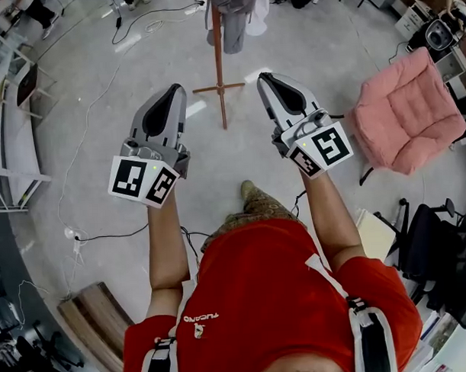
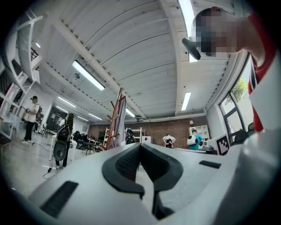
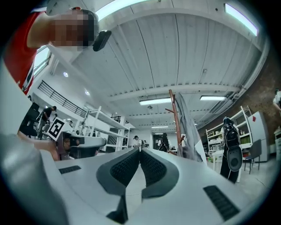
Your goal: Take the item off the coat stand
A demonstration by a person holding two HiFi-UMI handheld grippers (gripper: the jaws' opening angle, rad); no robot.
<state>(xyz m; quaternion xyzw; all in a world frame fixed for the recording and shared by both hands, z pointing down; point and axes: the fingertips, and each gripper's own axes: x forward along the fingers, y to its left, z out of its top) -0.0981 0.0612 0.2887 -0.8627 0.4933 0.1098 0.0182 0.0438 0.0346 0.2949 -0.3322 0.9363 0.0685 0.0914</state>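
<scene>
A brown wooden coat stand [image 1: 217, 64] rises from the floor ahead of me, between my two grippers. A grey garment [image 1: 232, 17] hangs from its top, with some white cloth beside it. The stand [image 2: 116, 117] and the garment [image 2: 120, 121] show left of centre in the left gripper view. In the right gripper view the stand [image 3: 176, 121] and the garment [image 3: 188, 132] are right of centre. My left gripper [image 1: 175, 90] is held up short of the stand, jaws together and empty. The right gripper [image 1: 264, 77] is likewise shut and empty, to the stand's right.
A pink padded armchair [image 1: 408, 110] stands to the right. White shelving [image 1: 6, 143] runs along the left, and cables [image 1: 147, 24] trail over the grey floor. A golf bag [image 3: 232, 149] stands at the far right. Several people are in the background.
</scene>
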